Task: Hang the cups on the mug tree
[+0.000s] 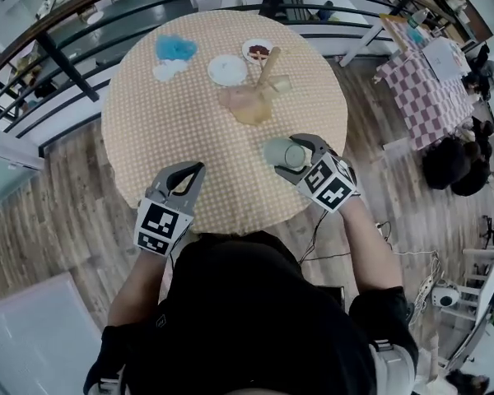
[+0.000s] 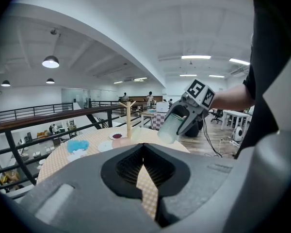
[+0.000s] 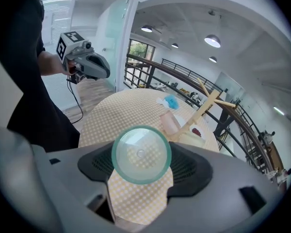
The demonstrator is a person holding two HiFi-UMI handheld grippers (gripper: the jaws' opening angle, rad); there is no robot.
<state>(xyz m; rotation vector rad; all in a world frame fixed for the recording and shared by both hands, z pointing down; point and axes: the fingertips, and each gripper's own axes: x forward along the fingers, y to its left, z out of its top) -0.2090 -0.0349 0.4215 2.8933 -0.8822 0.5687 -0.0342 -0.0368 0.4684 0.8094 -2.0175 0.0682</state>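
Observation:
A pale green translucent cup (image 1: 285,154) is held on its side over the near right part of the table, my right gripper (image 1: 295,153) shut on it. In the right gripper view the cup's round bottom (image 3: 141,154) faces the camera between the two pads. The wooden mug tree (image 1: 267,66) stands at the far middle of the table, bare of cups, with a pink cup (image 1: 235,98) and a yellowish cup (image 1: 281,84) at its foot. My left gripper (image 1: 194,174) hovers shut and empty over the near left edge; its closed jaws fill the left gripper view (image 2: 143,160).
The round table (image 1: 148,130) wears an orange checked cloth. A white plate (image 1: 227,69), a small plate with something red (image 1: 257,51), a blue item (image 1: 175,48) and a white item (image 1: 169,70) lie at the far side. A black railing (image 1: 82,35) runs behind.

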